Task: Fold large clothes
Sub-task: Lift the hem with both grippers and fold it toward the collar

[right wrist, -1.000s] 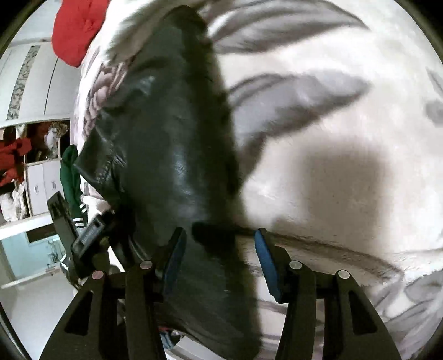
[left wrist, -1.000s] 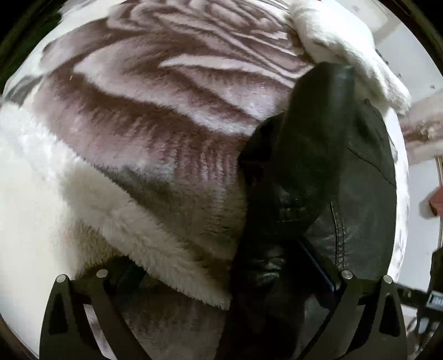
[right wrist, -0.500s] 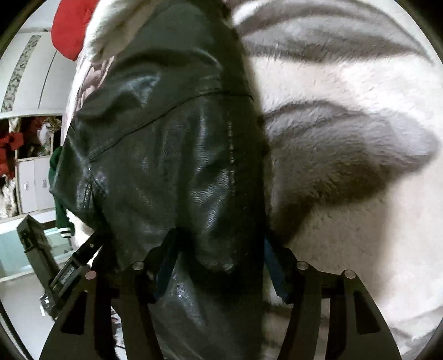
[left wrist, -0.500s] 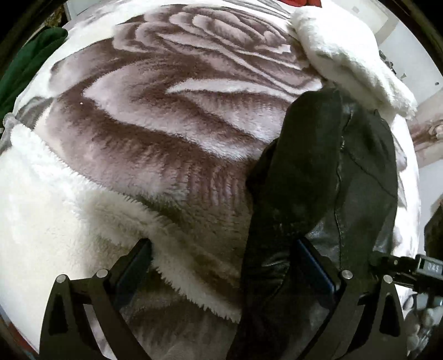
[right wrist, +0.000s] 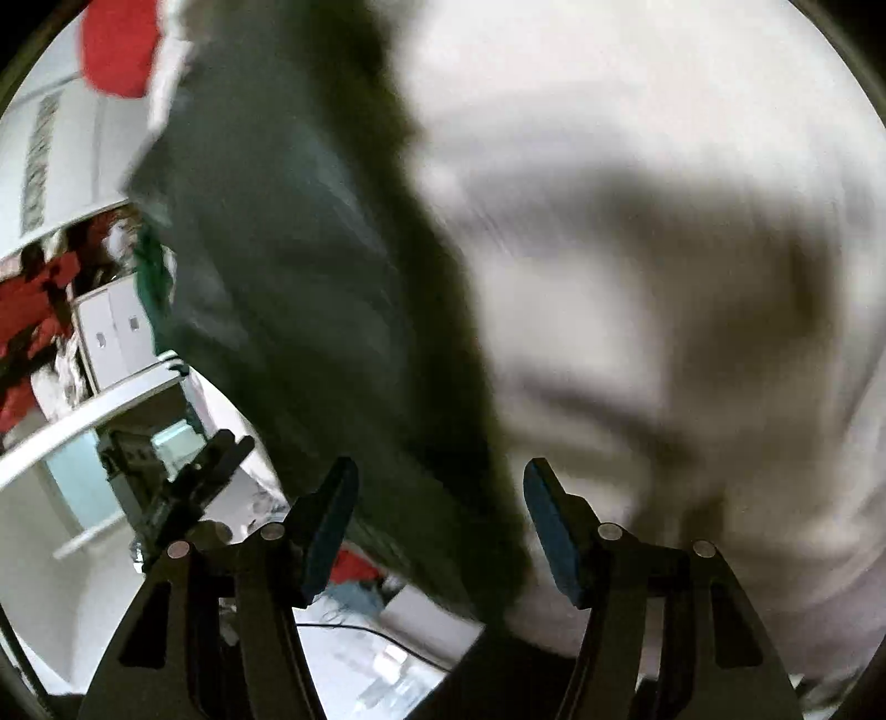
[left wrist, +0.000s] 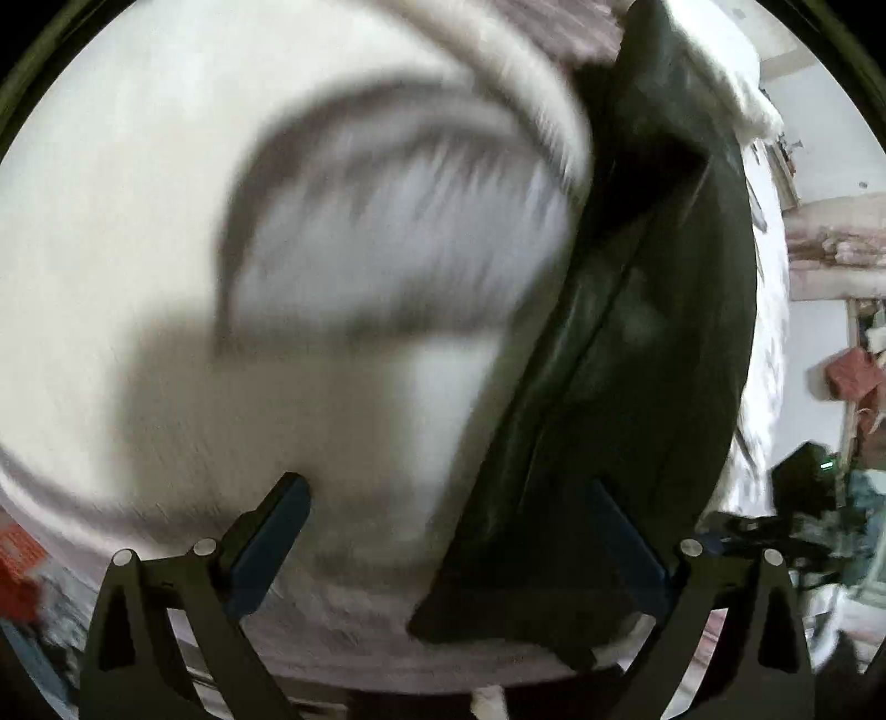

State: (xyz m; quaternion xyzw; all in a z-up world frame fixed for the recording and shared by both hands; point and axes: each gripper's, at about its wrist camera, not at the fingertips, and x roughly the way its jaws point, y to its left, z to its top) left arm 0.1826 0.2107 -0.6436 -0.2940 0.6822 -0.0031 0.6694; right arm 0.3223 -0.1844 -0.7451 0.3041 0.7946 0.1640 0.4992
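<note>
A black leather jacket lies folded in a long strip on a fluffy white and grey-brown blanket. Both views are blurred by motion. My left gripper is open; its near end of the jacket lies by the right finger, not pinched. In the right wrist view the jacket runs from the top down between the fingers. My right gripper is open, its jaws on either side of the jacket's near edge without closing on it.
A red garment lies at the far end of the bed. White cabinets and a green garment stand left of the bed. My left gripper shows in the right wrist view. Cluttered shelves stand at right.
Both grippers have pulled back toward the near edge of the bed and moved fast. The right gripper's jaws, which were around the jacket, now stand wider apart.
</note>
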